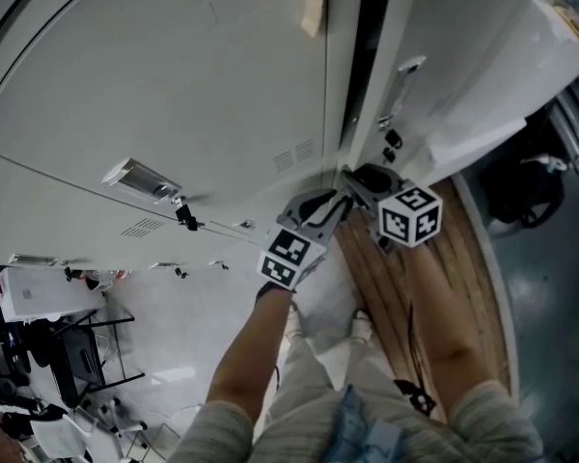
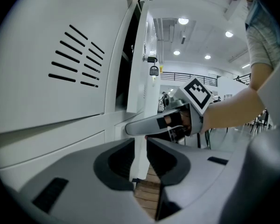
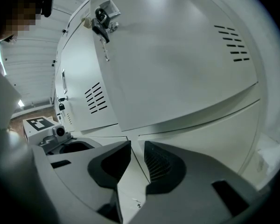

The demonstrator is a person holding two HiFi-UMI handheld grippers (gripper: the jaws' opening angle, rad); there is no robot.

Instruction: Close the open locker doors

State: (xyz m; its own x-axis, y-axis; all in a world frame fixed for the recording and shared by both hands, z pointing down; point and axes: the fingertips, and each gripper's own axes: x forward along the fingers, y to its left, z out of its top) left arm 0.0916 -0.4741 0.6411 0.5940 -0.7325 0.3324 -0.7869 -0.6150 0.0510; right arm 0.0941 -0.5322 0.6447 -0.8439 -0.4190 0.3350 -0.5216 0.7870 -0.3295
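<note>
Left gripper (image 2: 140, 143): jaws a narrow slot apart. The white leading edge of the open locker door (image 1: 449, 51) lines up with that slot, but I can't tell if it sits between the jaws or beyond them. Right gripper (image 3: 137, 147): same narrow slot, only plain white panel behind it, nothing held.

Both tips sit low, close together, at the foot of the dark gap (image 1: 372, 37) between that door and the shut door (image 1: 174, 85) to its left. The door is ajar, swung out toward the wooden floor (image 1: 444, 278), with a key (image 3: 101, 24) in its lock.

Risks as I read them:
1. Tips are at the closing edge, so swinging the door home could trap a jaw between door and frame.
2. Pushing at the bottom corner may twist the sheet metal. Then the top lags, the latch misses and the door springs back.
3. 2 grippers this close could knock each other.
4. The key could snag a jaw on a higher push.
</note>
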